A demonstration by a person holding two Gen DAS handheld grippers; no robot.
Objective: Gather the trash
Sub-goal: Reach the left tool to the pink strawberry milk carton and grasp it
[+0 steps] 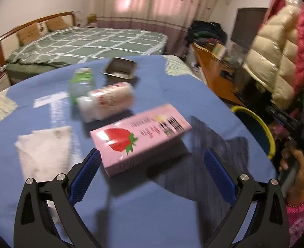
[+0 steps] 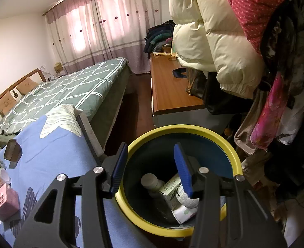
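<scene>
A pink strawberry carton (image 1: 140, 137) lies on the blue cloth (image 1: 131, 206), just ahead of my open, empty left gripper (image 1: 152, 161). Behind it lie a white cup with red print (image 1: 108, 101), a clear bottle with a green label (image 1: 81, 84), a metal tray (image 1: 119, 69) and a white tissue (image 1: 45, 150). My right gripper (image 2: 150, 157) is open and empty above the yellow-rimmed trash bin (image 2: 172, 129). Inside the bin lie a white bottle (image 2: 151, 183) and a green-printed carton (image 2: 172, 188). The pink carton (image 2: 4, 203) and the cup (image 2: 0, 178) show at the right wrist view's left edge.
The bin's rim (image 1: 261, 124) stands beside the table's right edge, next to the person's hand (image 1: 296, 175). A bed with a green checked cover (image 1: 85, 43) is behind the table. A wooden desk (image 2: 170, 86) and hanging jackets (image 2: 214, 31) crowd the right side.
</scene>
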